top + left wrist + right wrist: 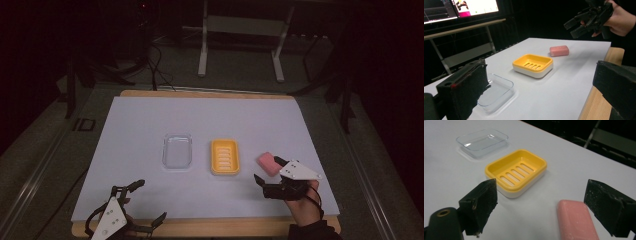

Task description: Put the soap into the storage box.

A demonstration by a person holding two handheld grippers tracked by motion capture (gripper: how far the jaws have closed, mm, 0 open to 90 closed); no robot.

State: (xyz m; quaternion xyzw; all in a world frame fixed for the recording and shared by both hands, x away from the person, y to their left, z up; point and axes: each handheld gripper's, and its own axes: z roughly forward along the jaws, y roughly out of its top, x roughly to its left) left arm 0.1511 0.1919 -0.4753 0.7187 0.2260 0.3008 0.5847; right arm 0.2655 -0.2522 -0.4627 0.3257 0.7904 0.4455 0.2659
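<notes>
1. The right hand-held gripper [267, 172] is held by a hand [304, 202] that comes in from the lower edge of the high view, at the right side of the counter [145, 120]. It is pointed forward and to the left, above the counter.
2. Its two black jaws are spread wide and released; nothing is pressed between them.
3. The pink rectangular bar of soap [576, 222] is seen lying flat on the white counter sheet, just beside the right jaw and partly between the two jaws in the right gripper view. Its corners are rounded and its surface looks matt.
4. The left hand-held gripper [150, 202] is held low at the near left edge of the counter, well apart from the soap. Its jaws are also spread open, with nothing between them.
5. The yellow plastic soap dish with a slotted bottom [224, 157] is placed near the middle of the counter, on a white base. It is near the soap but not touching it.
6. The clear plastic rectangular lid [177, 151] is laid just to the left of the dish, apart from it.
</notes>
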